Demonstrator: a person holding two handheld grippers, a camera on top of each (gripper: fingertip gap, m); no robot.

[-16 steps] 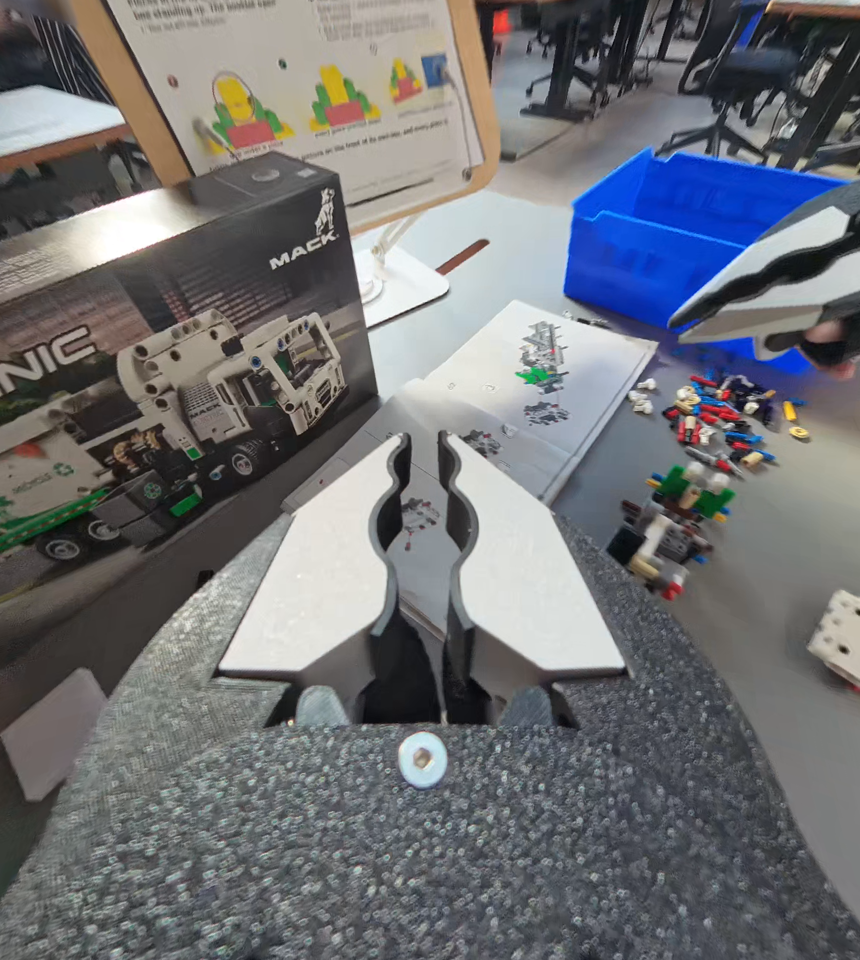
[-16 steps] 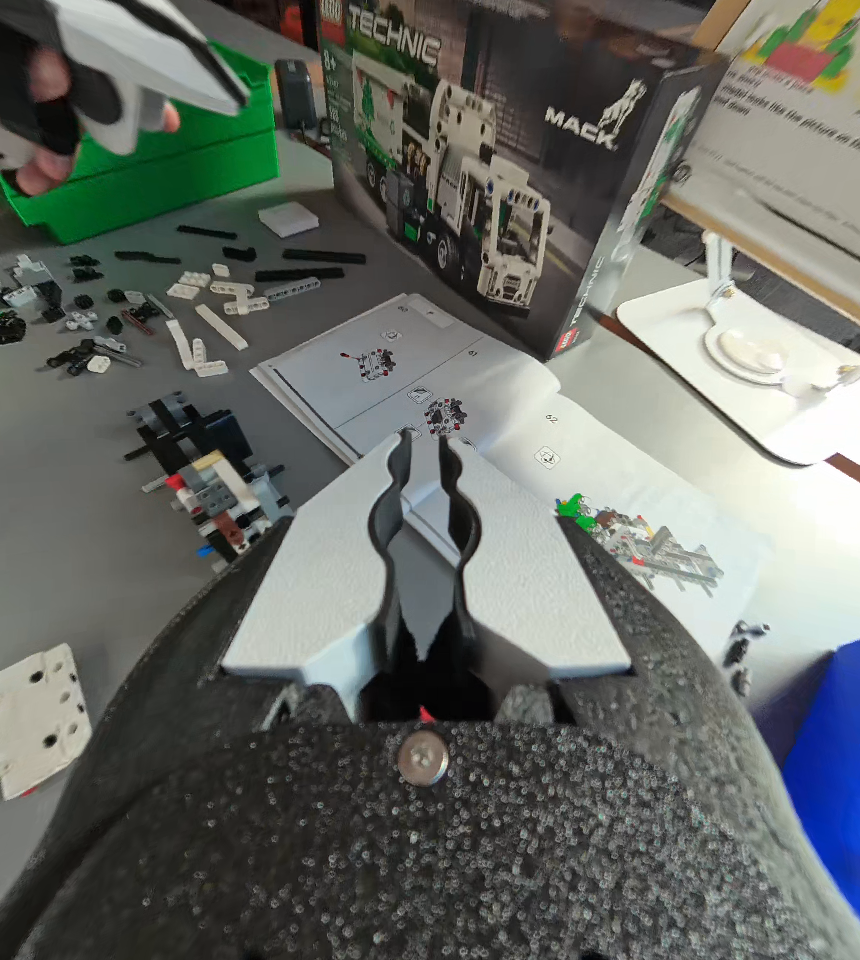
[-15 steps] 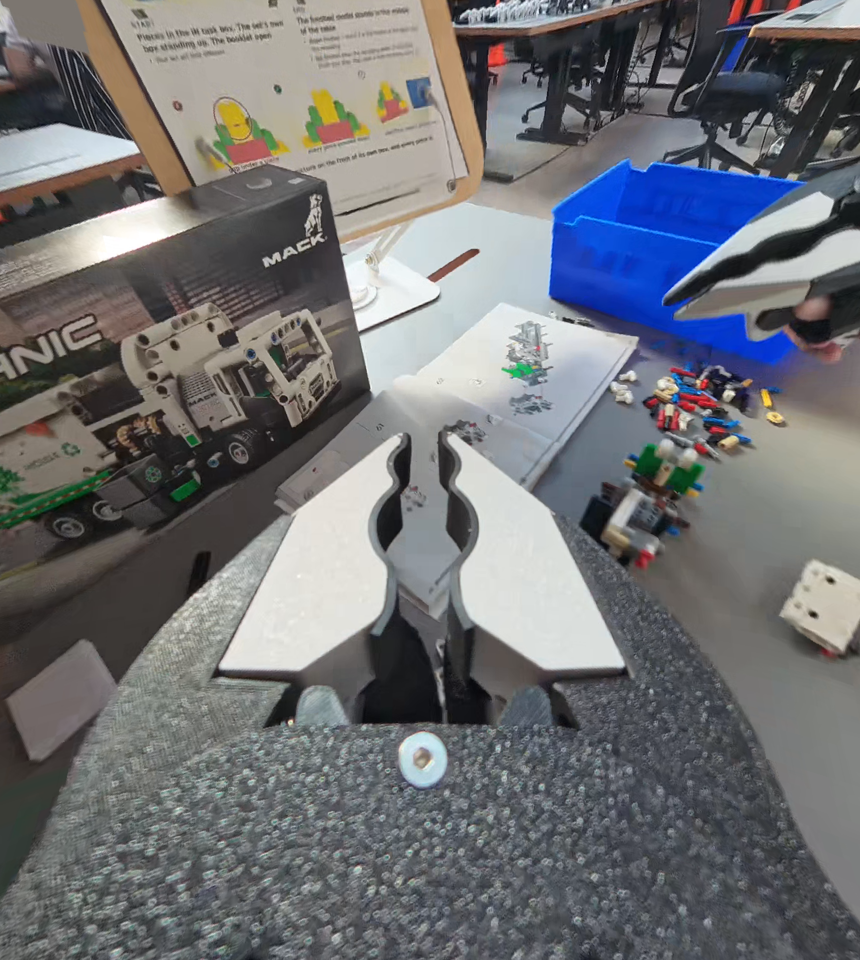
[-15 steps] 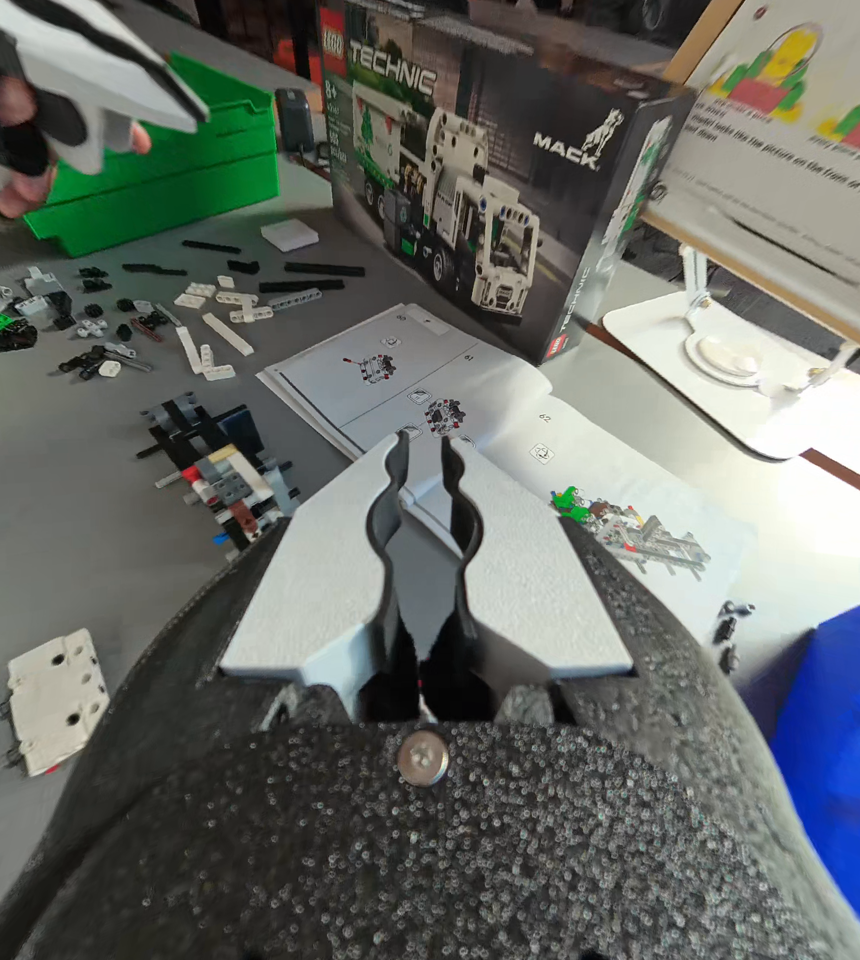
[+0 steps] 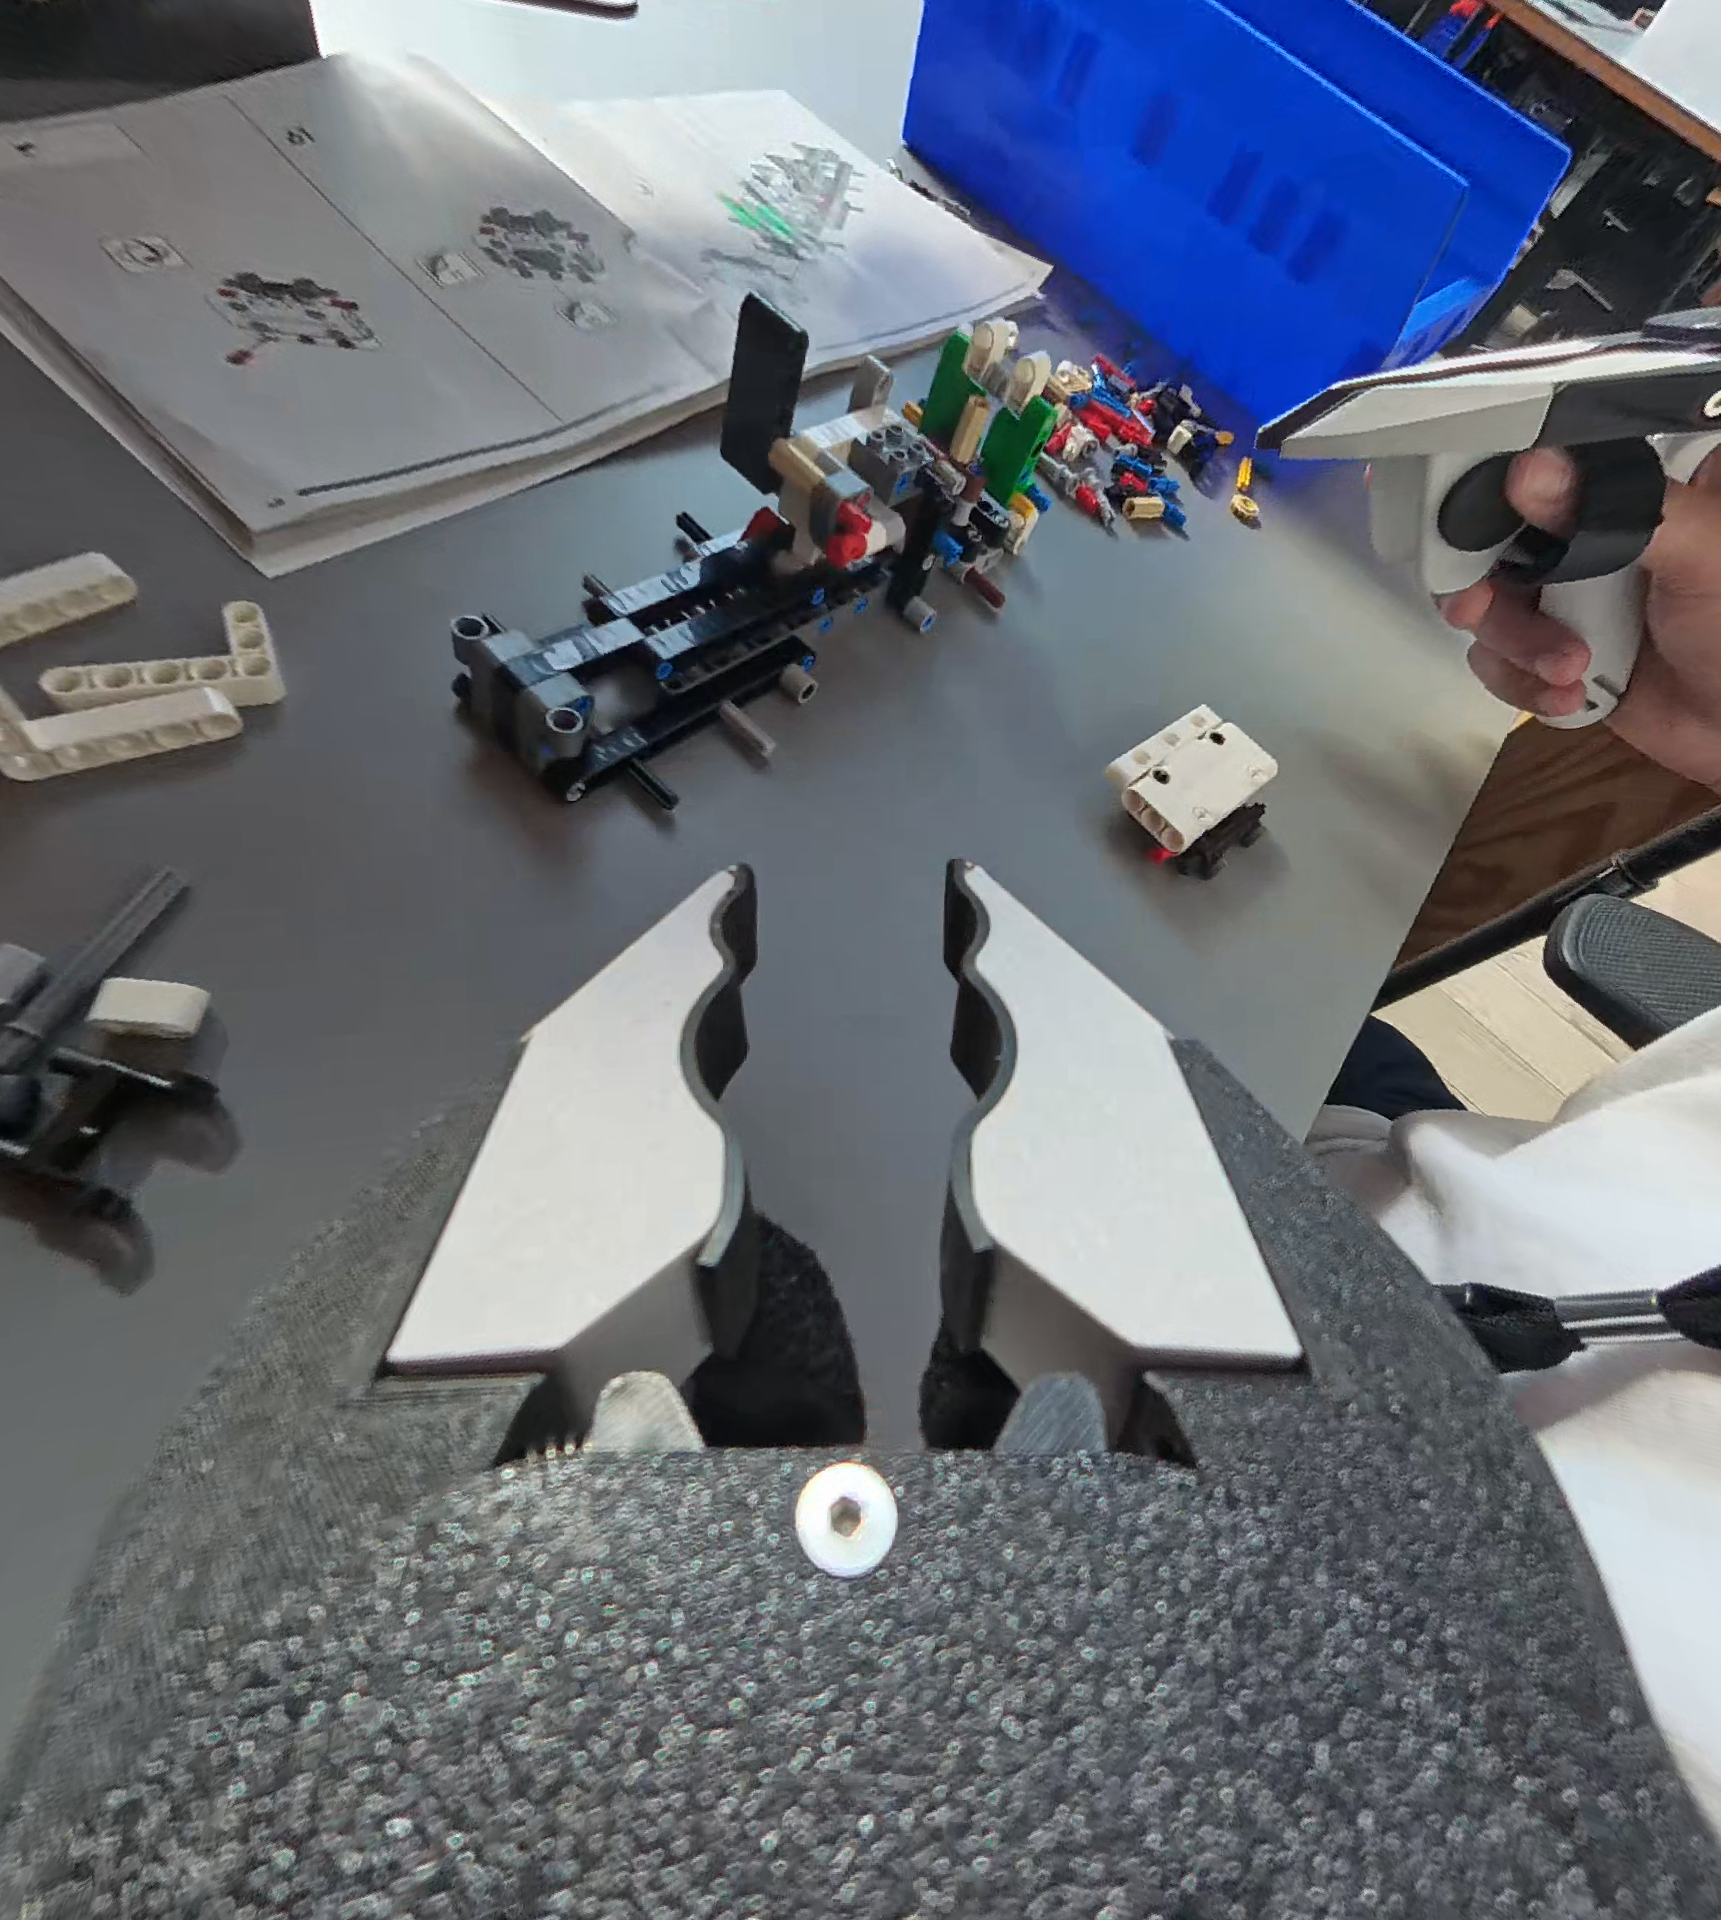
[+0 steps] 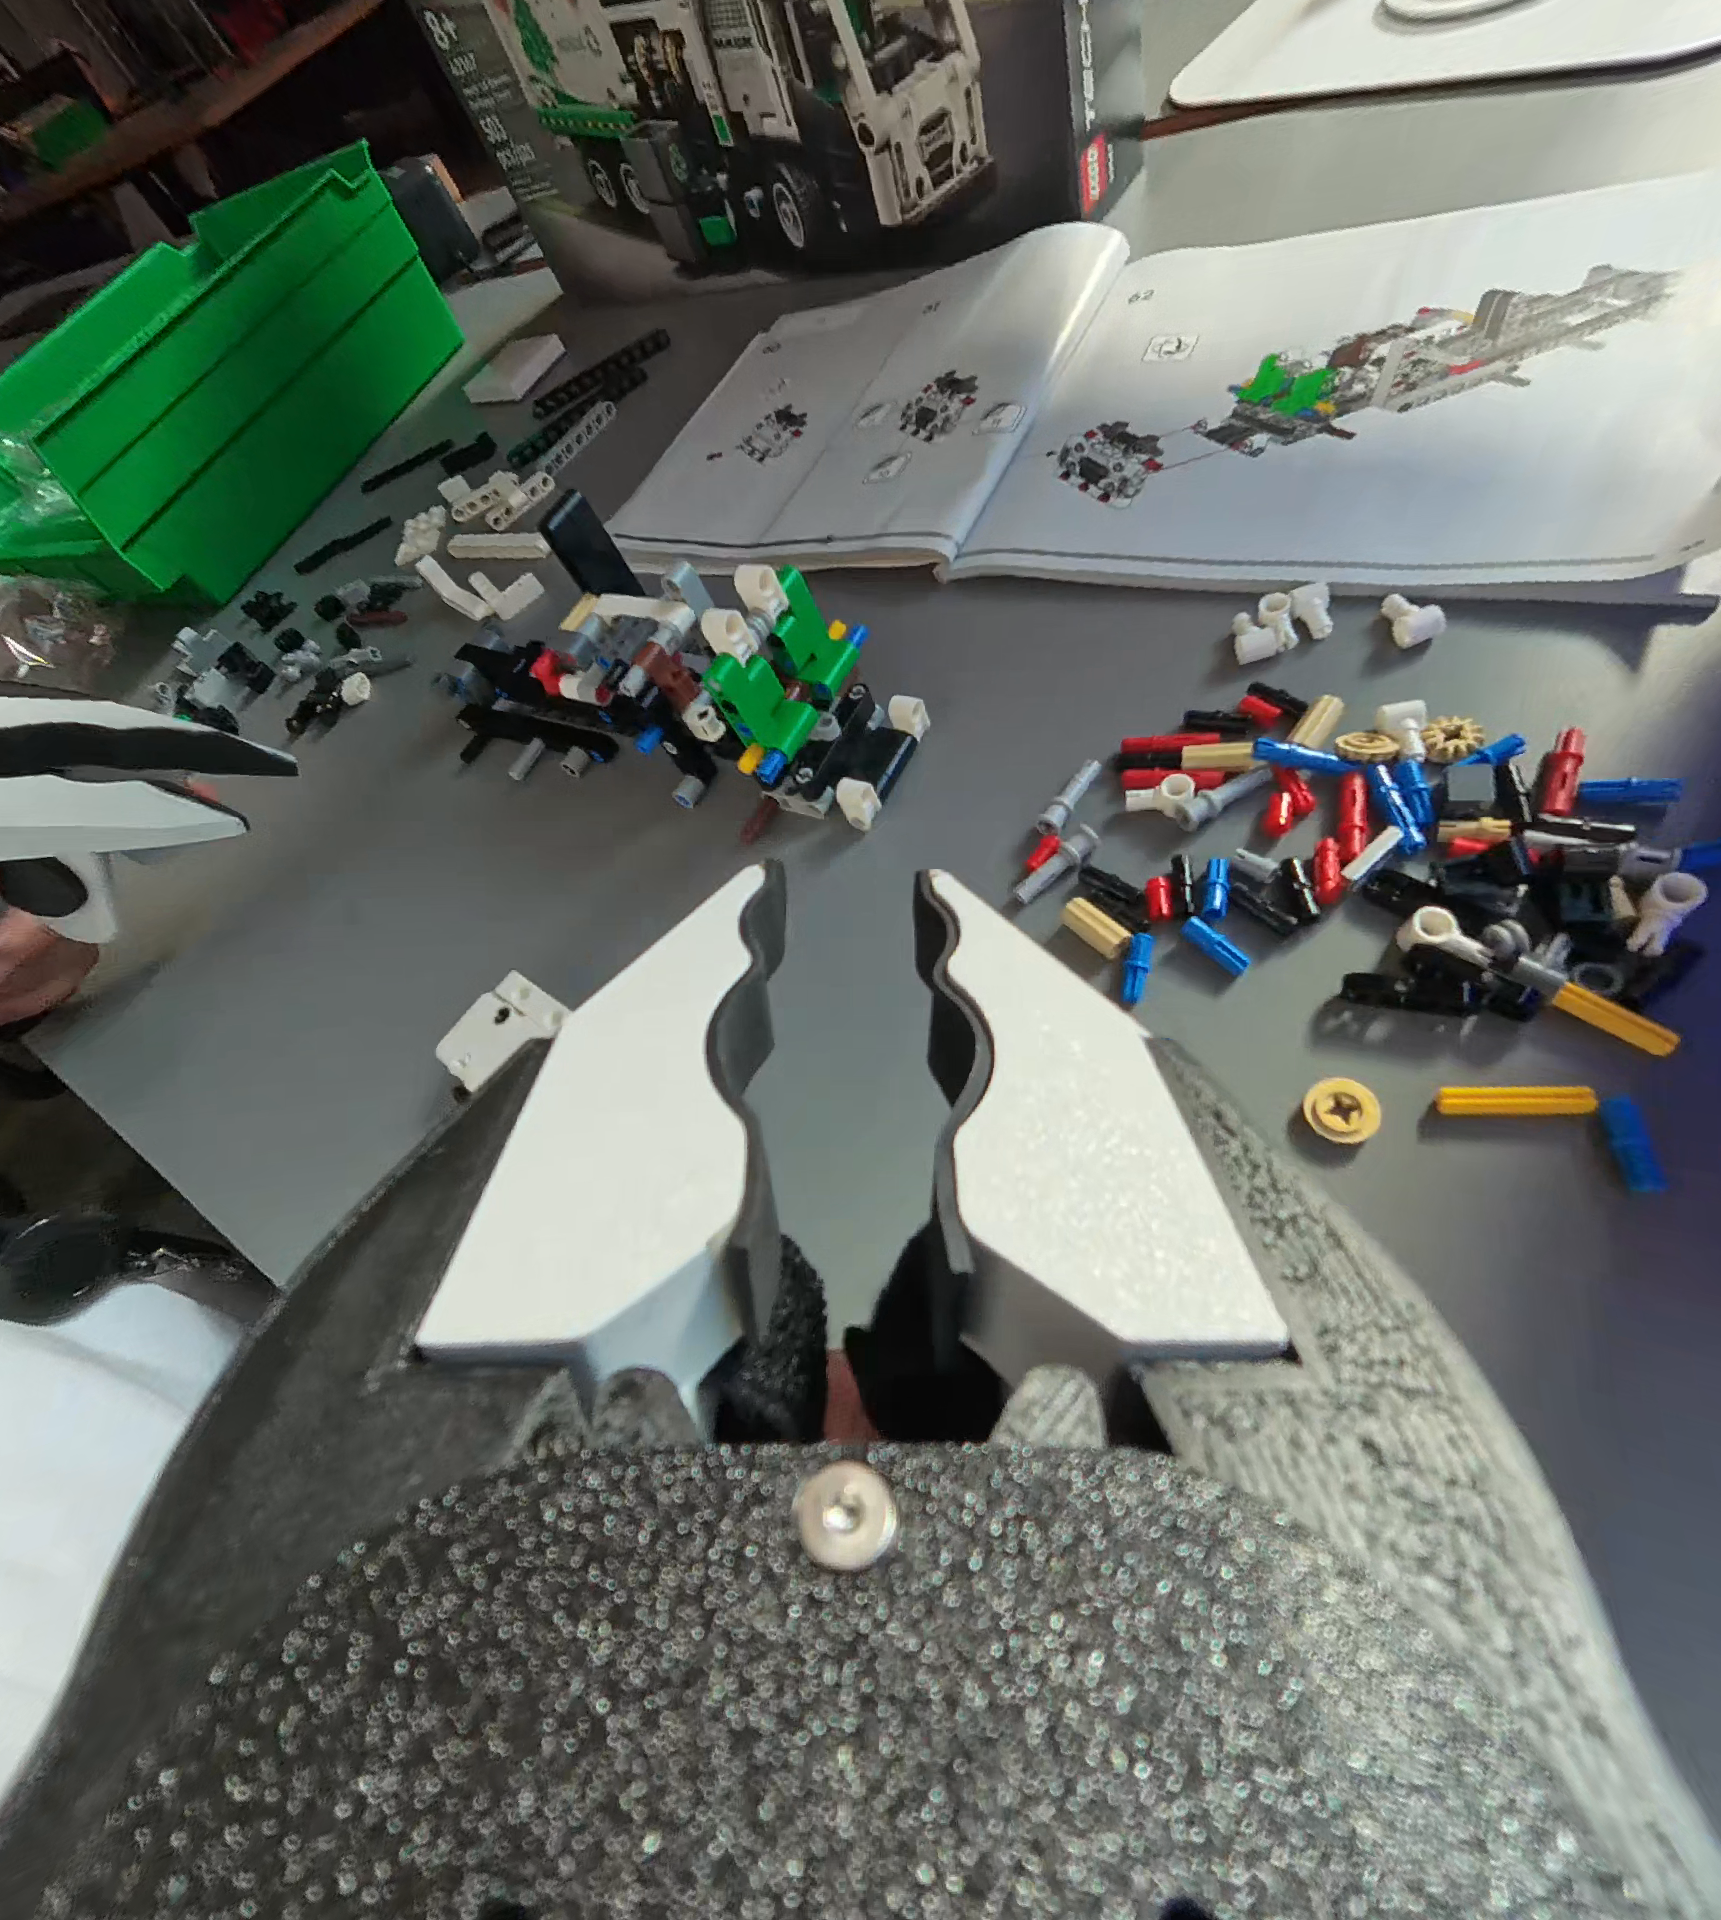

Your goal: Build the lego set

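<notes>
The desk [image 5: 939, 790] is smooth, matt dark grey, with a soft sheen where light falls. The building pieces [image 6: 1396, 831] are glossy hard plastic, as are the blue bin [image 5: 1199, 197] and green bin [image 6: 212, 395]. The booklet [image 6: 1251, 416] is thin matt paper. Each claw [image 5: 851, 883] [image 6: 851, 894] has smooth pale plastic fingers [image 5: 627, 1091] in a rough, grainy black shell [image 5: 835, 1714], with a shiny metal screw [image 5: 845, 1520].

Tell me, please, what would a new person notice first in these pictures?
Probably the half-built brick model, dark with bright green parts, at the middle of the grey table. To its right lies a scattered heap of small red, blue and black pins; behind it an open instruction booklet lies flat, with a green bin at the far left. Both the left gripper and the right gripper hover with fingers apart, holding nothing.
</notes>
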